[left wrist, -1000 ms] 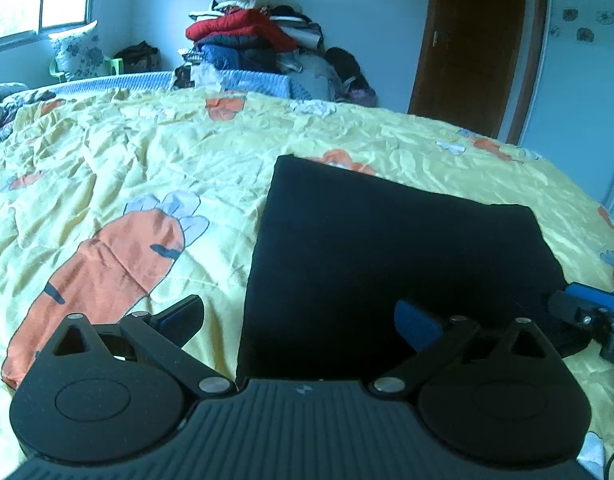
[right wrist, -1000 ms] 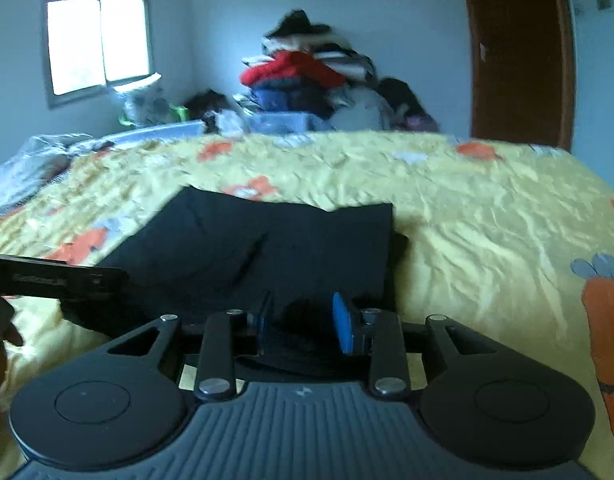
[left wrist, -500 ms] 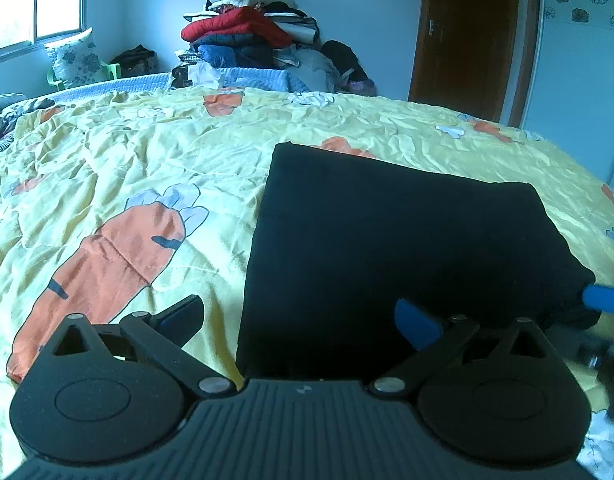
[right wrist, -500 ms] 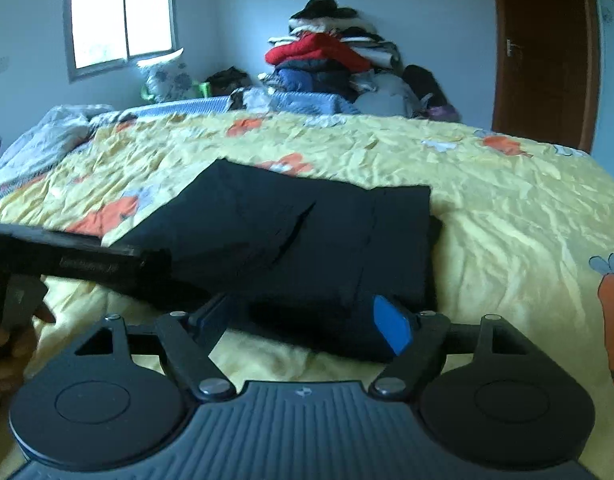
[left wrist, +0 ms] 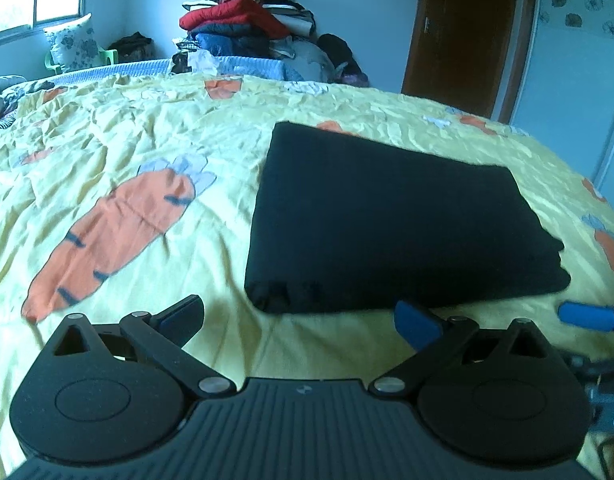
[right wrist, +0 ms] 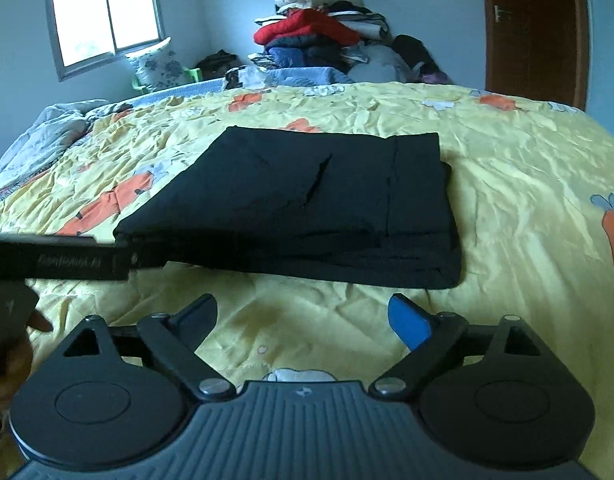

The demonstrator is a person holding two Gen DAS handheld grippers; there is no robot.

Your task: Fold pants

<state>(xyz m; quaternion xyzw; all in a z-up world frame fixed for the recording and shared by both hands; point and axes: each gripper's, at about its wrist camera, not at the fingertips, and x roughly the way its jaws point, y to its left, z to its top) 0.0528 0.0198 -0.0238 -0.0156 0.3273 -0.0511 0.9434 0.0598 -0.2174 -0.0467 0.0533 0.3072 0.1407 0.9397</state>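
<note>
A wide bed under a yellow quilt [left wrist: 155, 152] printed with orange carrots fills both views, with a heap of clothes [right wrist: 319, 36] stacked against the far wall, a window [right wrist: 103, 12] to one side and a brown door [left wrist: 467, 32] to the other. On the quilt lie the black pants [left wrist: 387, 220], folded into a compact, layered rectangle that rests flat, its stacked edges showing along the near side in the right wrist view [right wrist: 315, 208]. A second ago the near edge of that rectangle sat between the right gripper's jaws; now the right gripper [right wrist: 303, 320] has pulled back toward the near side of the bed, its jaws have just been opening and stand wide apart with only bare quilt between them. The left gripper [left wrist: 299, 316] is likewise spread wide and empty, and where its fingers earlier overlapped the pants' near edge, they are now just short of it, with a strip of quilt showing between. With both claws released and backed off and the bundle holding its shape untouched, the fold looks finished, or at most awaits a last tidy of the slightly uneven right-hand corner.
</note>
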